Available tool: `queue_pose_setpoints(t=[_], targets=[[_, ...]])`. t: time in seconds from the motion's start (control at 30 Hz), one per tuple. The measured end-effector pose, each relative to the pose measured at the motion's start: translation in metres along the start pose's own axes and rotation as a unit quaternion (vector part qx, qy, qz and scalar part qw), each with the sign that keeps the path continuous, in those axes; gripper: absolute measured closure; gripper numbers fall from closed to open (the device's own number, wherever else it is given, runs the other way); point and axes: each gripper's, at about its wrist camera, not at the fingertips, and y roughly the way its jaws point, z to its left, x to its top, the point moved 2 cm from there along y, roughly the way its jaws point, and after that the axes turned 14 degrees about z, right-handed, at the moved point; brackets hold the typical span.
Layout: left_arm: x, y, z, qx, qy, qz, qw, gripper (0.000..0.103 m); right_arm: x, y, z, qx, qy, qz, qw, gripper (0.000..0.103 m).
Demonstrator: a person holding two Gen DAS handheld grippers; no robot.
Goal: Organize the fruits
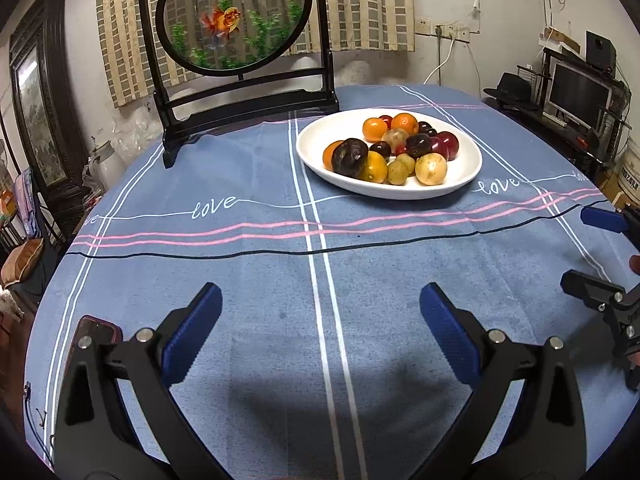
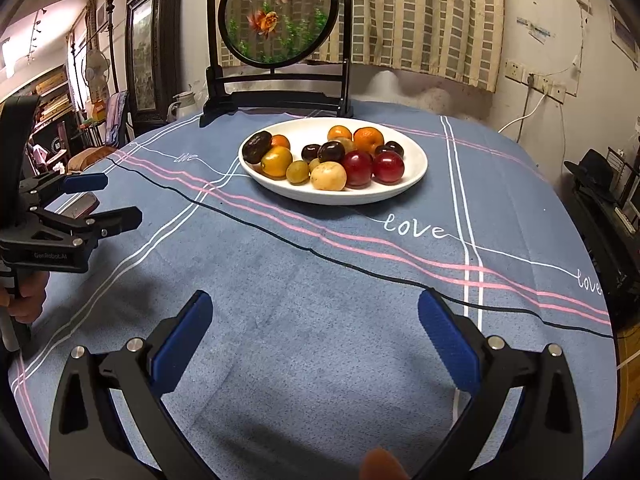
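on the desk [image 1: 240,300], far side: white plate [image 1: 320,136] heaped with fruits [image 1: 400,148]. left hand-held gripper [image 1: 320,304] and right hand-held gripper [image 2: 314,312] both wide, empty, well short. risk: round fruit rolls when nudged, pile shifts; goldfish screen [image 1: 234,16] near behind.

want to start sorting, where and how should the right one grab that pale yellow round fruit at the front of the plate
Grip the pale yellow fruit across its widest middle, coming from the near rim of the white plate and slightly above. It sits at the front edge of the pile, its near side bare; a red fruit and a green one flank it, so the right hand-held gripper, now open, probably needs its fingers front and back.
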Motion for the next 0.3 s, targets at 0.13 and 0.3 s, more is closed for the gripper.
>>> queue_pose_setpoints(t=[0.13,0.3], targets=[[-0.0002,0.0024,0.0000,0.012,-0.001,0.004,0.9999,0.002,0.0000,0.0003,-0.0021,-0.001,0.005,0.001,1.000,0.001],[-0.0010,0.0029,0.0019,0.015,-0.003,0.004,0.9999,0.002,-0.0003,0.0013,-0.0028,-0.003,0.007,0.004,1.000,0.001]])
